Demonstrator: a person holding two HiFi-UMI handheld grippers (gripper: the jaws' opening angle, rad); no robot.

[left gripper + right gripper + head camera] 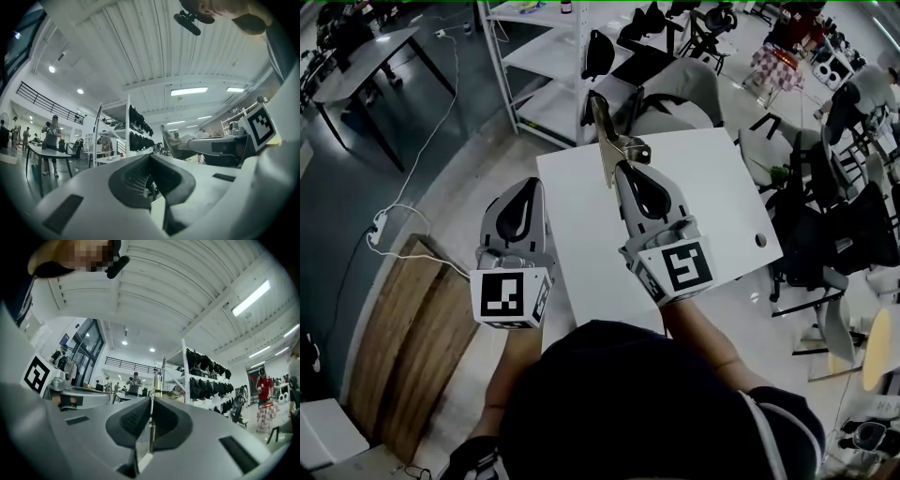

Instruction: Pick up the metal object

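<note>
The metal object (612, 141) is a flat, bent strip of bare metal. It sticks up and away from my right gripper (622, 169), which is shut on its lower end above the white table (722, 187). In the right gripper view the strip (151, 420) stands edge-on, clamped between the two dark pads. My left gripper (534, 186) hovers to the left of it, past the table's left edge, with its jaws together and nothing in them. From the left gripper view, the right gripper (220, 147) and the strip's tip (168, 139) show at the right.
A white shelving rack (546, 66) stands beyond the table, with dark chairs (834, 234) to the right. A wooden board (403, 347) and a power strip with its cable (377, 227) lie on the floor at the left. People stand far off by a table (50, 136).
</note>
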